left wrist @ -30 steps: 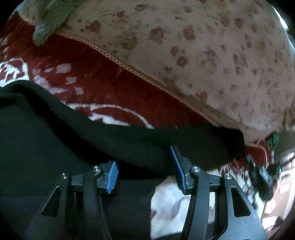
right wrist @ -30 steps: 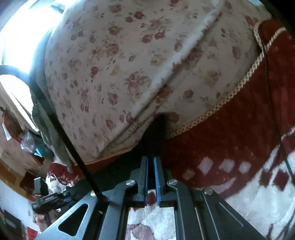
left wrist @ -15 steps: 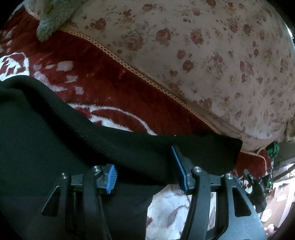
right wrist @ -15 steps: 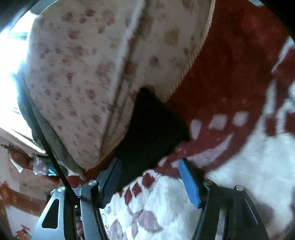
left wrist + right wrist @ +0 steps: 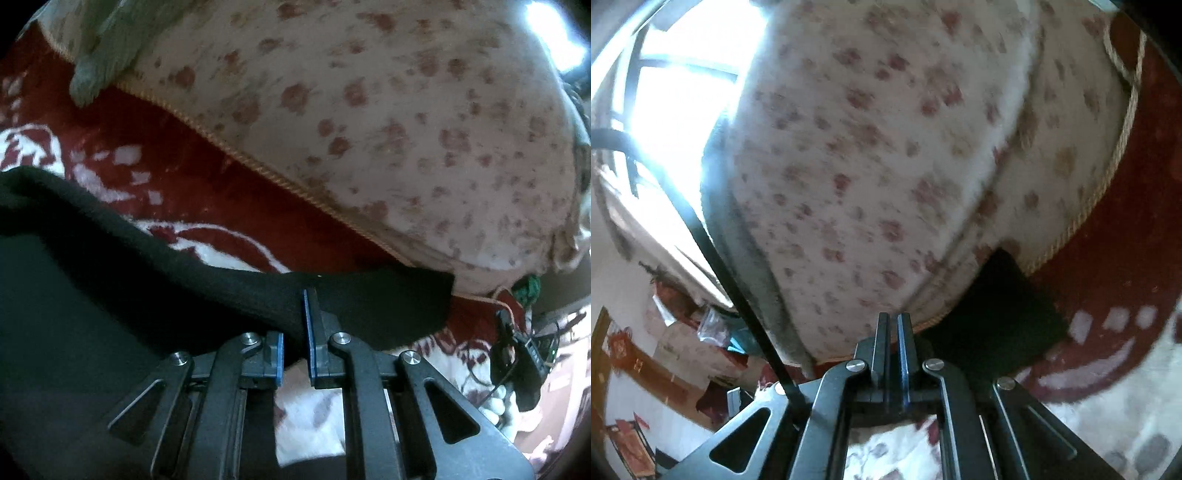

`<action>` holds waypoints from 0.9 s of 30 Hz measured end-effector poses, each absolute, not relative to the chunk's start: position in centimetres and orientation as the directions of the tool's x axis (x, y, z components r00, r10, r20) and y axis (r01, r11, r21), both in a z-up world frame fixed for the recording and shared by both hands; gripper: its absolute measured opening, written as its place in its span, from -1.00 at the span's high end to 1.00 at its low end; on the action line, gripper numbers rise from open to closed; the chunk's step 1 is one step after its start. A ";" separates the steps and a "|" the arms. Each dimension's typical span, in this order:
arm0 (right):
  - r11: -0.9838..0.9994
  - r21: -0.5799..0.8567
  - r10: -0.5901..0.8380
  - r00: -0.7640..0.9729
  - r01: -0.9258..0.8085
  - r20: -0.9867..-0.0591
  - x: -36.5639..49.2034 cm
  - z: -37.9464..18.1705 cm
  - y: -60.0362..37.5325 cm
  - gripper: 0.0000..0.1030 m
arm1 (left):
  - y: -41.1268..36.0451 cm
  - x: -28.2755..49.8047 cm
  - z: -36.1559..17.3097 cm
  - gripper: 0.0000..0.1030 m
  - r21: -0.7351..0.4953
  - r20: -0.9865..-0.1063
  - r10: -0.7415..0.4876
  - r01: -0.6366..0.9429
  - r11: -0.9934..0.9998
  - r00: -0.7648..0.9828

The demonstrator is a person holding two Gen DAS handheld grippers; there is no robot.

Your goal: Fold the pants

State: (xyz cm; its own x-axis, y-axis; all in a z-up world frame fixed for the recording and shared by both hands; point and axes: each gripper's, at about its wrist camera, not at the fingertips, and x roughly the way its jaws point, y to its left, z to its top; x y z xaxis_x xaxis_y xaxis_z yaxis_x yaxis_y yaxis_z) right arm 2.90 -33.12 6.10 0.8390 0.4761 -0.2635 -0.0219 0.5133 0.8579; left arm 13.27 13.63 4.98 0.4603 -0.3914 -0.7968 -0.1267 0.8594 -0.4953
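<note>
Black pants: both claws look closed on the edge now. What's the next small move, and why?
Probably lift both together and carry the edge over. The left claw pinches the black pants at the band; the right claw looks shut, its grip on the cloth unclear.

The pants are black, of a soft, slightly fuzzy knit, and fill the lower left of the left wrist view. A thick band of the fabric, folded edge uppermost, runs from the left edge across to a squared-off end at the right, lying over the red-and-white patterned blanket. That end sits near the gold-corded border of the floral cover. In the right wrist view a dark, blunt corner of the same pants lies on the blanket, its upper tip touching the corded border of the floral cover.
</note>
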 end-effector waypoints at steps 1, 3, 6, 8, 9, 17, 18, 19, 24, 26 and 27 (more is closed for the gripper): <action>0.513 0.858 0.477 0.837 -0.016 -0.270 2.6 6.3 -33.4 0.93 | 13.5 12.9 5.4 0.84 -0.497 -0.794 -0.393 -0.122 0.859 0.463; 0.514 0.858 0.494 0.815 0.008 -0.304 2.2 6.3 -33.1 0.92 | 13.5 12.3 6.1 0.84 -0.498 -0.790 -0.393 -0.121 0.858 0.471; 0.532 0.839 0.490 0.768 0.111 -0.412 1.8 4.8 -32.3 0.42 | 13.1 11.8 6.6 0.84 -0.496 -0.788 -0.390 -0.115 0.861 0.476; 0.512 0.842 0.479 0.757 0.170 -0.444 1.5 3.2 -32.5 0.06 | 13.0 11.7 6.6 0.85 -0.498 -0.791 -0.391 -0.122 0.859 0.471; 0.498 0.846 0.477 0.754 0.193 -0.452 1.6 2.5 -32.6 0.06 | 12.9 11.6 6.6 0.85 -0.500 -0.792 -0.393 -0.126 0.857 0.468; 0.463 0.838 0.474 0.717 0.290 -0.510 7.2 -1.8 -32.4 0.06 | 12.9 11.7 6.6 0.85 -0.482 -0.800 -0.383 -0.116 0.868 0.461; 0.453 0.847 0.488 0.718 0.278 -0.496 7.9 -2.0 -32.3 0.22 | 12.8 11.8 6.5 0.85 -0.480 -0.802 -0.379 -0.120 0.869 0.461; 0.434 0.859 0.501 0.719 0.272 -0.481 8.4 -2.3 -32.2 0.73 | 12.9 11.9 6.4 0.85 -0.480 -0.803 -0.378 -0.123 0.869 0.460; 0.392 0.911 0.529 0.780 0.124 -0.334 7.0 -0.5 -31.4 0.91 | 13.5 11.3 7.1 0.85 -0.496 -0.790 -0.394 -0.110 0.862 0.469; 0.403 0.912 0.520 0.799 0.082 -0.302 5.1 1.5 -31.6 0.91 | 13.9 10.7 7.8 0.85 -0.509 -0.779 -0.404 -0.108 0.854 0.479; 0.394 0.917 0.517 0.810 0.060 -0.276 4.3 2.4 -31.8 0.91 | 14.2 10.3 8.4 0.85 -0.518 -0.770 -0.411 -0.103 0.849 0.488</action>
